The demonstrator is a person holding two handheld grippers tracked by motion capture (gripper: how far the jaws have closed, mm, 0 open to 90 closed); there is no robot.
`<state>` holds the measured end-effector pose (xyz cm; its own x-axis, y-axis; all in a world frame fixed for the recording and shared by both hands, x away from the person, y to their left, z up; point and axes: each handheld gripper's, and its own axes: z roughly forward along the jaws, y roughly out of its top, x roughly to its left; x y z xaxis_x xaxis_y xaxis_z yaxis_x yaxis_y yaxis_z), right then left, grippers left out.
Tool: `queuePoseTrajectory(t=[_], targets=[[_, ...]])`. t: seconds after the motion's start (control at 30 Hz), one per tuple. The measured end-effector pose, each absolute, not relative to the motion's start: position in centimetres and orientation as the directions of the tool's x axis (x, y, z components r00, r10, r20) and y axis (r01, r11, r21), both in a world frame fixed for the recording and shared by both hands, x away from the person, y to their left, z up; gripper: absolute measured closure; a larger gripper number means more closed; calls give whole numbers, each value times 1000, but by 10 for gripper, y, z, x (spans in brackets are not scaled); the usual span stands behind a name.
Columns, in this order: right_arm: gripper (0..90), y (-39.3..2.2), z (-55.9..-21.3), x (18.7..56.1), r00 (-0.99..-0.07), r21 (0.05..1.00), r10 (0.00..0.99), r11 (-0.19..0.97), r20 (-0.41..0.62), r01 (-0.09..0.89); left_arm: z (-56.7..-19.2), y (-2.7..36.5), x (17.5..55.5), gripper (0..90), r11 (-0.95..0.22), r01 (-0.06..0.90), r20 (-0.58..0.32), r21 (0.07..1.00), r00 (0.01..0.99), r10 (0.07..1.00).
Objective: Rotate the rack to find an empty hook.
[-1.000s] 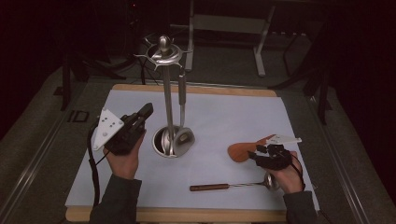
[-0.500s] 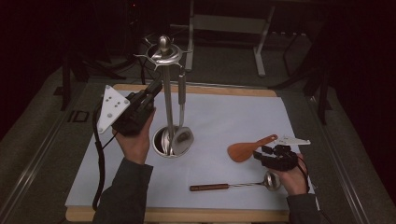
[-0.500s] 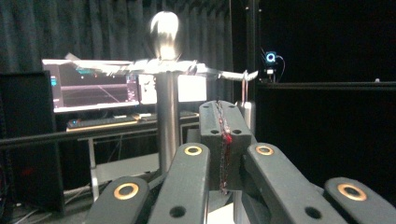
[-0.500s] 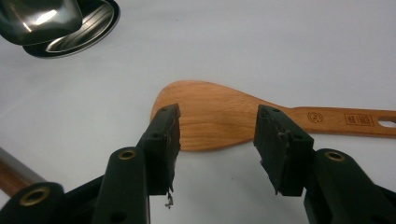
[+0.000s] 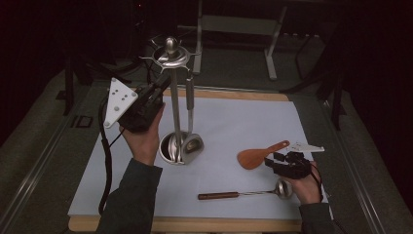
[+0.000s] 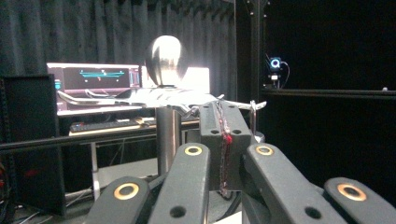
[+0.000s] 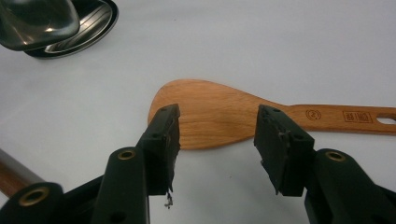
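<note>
At rack top | left tongs [image 5: 163, 84] clenched, nothing seen held, just beside hook ring [image 5: 171, 57] | right tongs [image 7: 215, 140] released over wooden paddle [image 7: 219, 114] on bench [image 5: 234, 122] — not gripped | risk: left tongs may knock rack [image 5: 179, 109] — likely toppling it.

Your wooden spatula [image 5: 260, 156] lay flat on the white mat [image 5: 243, 122] — broad blade toward the utensil stand [image 5: 176, 107], holed handle pointing away. The stand stood upright, steel — a utensil [image 5: 189, 117] hung from its hooked top ring, bowl resting in the base.
</note>
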<state>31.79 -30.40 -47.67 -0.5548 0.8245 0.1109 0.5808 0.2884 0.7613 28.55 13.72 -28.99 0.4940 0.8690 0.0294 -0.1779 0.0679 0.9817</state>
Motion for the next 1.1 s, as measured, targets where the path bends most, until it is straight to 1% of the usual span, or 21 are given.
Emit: queuePoseTrajectory(t=[0.13, 0.5, 0.67, 1.1], targets=[[500, -303, -477, 317, -556, 761, 825, 293, 105, 579, -288, 138, 285, 900, 45, -187, 52, 981, 482, 875], [500, -304, -476, 317, -553, 763, 827, 293, 101, 577, -285, 150, 289, 900, 40, -184, 47, 982, 446, 894], [499, -306, -476, 316, -550, 763, 829, 289, 103, 578, -283, 154, 293, 900, 11, -189, 71, 982, 423, 903], [500, -307, -476, 316, -551, 765, 828, 288, 103, 576, -284, 166, 301, 900, 12, -178, 57, 984, 378, 924]])
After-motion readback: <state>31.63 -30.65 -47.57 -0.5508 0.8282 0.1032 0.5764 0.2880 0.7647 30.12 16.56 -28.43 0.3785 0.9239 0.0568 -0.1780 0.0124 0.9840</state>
